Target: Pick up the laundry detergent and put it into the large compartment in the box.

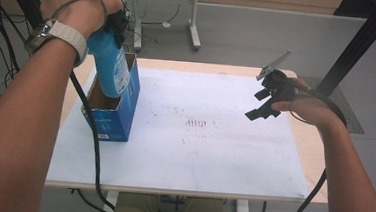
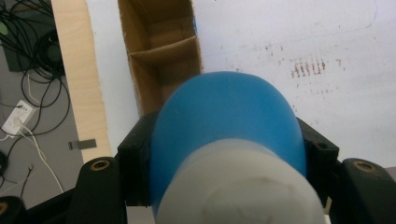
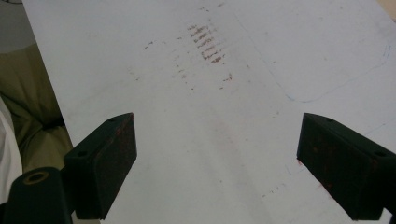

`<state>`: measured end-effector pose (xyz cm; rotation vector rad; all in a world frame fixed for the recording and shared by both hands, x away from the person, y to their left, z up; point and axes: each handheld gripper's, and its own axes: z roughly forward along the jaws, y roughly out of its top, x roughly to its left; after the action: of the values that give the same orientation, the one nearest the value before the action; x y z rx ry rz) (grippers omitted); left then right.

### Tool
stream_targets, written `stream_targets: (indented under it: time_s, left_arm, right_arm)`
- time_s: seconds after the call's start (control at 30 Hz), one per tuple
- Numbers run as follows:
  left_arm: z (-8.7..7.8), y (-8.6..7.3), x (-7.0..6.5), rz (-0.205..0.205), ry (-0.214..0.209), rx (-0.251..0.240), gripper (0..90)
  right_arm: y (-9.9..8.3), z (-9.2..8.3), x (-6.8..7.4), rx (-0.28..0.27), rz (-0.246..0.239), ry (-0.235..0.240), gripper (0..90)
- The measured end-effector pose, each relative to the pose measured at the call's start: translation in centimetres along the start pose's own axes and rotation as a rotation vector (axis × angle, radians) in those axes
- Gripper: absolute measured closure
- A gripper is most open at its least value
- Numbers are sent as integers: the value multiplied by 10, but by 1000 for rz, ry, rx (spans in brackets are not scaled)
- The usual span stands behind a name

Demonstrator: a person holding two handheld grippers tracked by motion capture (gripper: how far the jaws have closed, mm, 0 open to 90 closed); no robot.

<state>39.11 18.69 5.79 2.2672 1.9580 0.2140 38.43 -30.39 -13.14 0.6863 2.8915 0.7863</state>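
Blue bottle [image 1: 109,65]: upright, slightly tilted; lower end inside the open top of the blue carton; white cap end toward the left gripper's camera; blue body wedged between the two black jaws in the left gripper view.
Left gripper [image 2: 224,154]: clamped on the blue bottle near its neck; held directly above the carton; cable trails down past the carton's near side.
Blue carton [image 1: 126,106]: stands on the white sheet; open top; cardboard dividers visible inside.
Right gripper [image 3: 217,163]: jaws wide apart, nothing between them; well to the right of the carton, above the sheet.
White sheet [image 1: 198,152]: covers the table; reddish-brown smudges right of the carton.
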Motion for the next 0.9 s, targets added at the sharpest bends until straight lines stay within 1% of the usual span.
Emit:
stream_targets:
  time_s: [0.23, 0.4, 0.7, 0.83, 0.9]
  left_arm:
    - [3, 2, 5, -15, 9, 7, 371]
    - [2, 2, 9, -22, 14, 5, 371]
    - [1, 3, 15, -45, 22, 1, 371]
    - [5, 4, 17, -53, 27, -2, 371]
    - [8, 6, 20, -55, 27, 8, 371]
  right_arm:
    - [0, 1, -3, 1, 1, 2, 122]
    - [1, 2, -4, 4, 4, 2, 122]
    - [3, 4, -6, 1, 1, 5, 122]
    - [4, 6, -8, -1, 1, 10, 122]
    - [4, 7, -9, 2, 0, 12, 122]
